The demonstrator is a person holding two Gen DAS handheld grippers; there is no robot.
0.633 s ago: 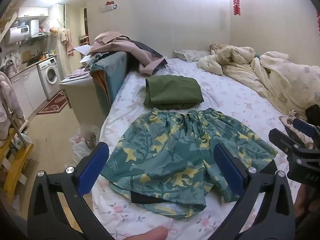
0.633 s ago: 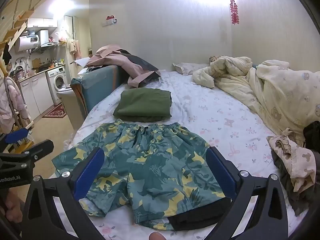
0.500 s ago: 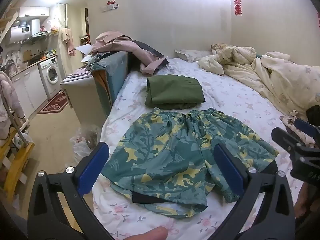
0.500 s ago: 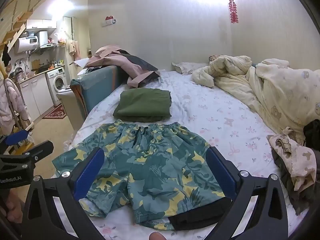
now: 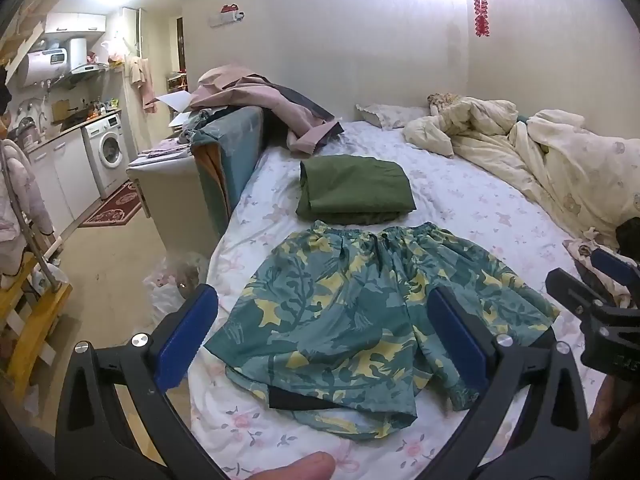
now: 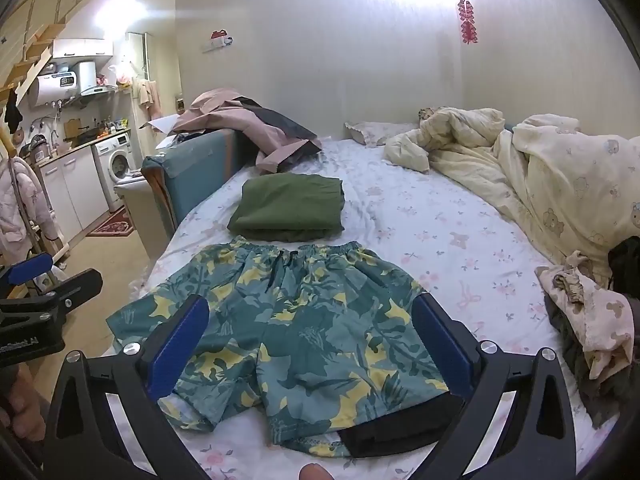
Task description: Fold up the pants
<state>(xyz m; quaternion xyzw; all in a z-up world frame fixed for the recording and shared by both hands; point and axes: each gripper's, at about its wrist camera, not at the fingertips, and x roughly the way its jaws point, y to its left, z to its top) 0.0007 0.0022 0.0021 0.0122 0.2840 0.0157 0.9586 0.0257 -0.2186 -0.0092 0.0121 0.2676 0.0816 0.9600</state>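
Note:
Green and yellow leaf-print shorts lie flat on the floral bed sheet, waistband away from me, black lining showing at the leg hems; they also show in the right wrist view. My left gripper is open and empty, held above the near hem of the shorts. My right gripper is open and empty, also above the near hem. The right gripper shows at the right edge of the left wrist view; the left gripper shows at the left edge of the right wrist view.
Folded olive-green pants lie just beyond the shorts. A cream duvet is piled on the right. Crumpled clothes sit at the near right. A teal headboard-like panel with pink clothes stands left; the bed's left edge drops to the floor.
Both grippers have shifted slightly, so the shorts sit a touch differently in view. The shorts have not moved and both grippers stay open.

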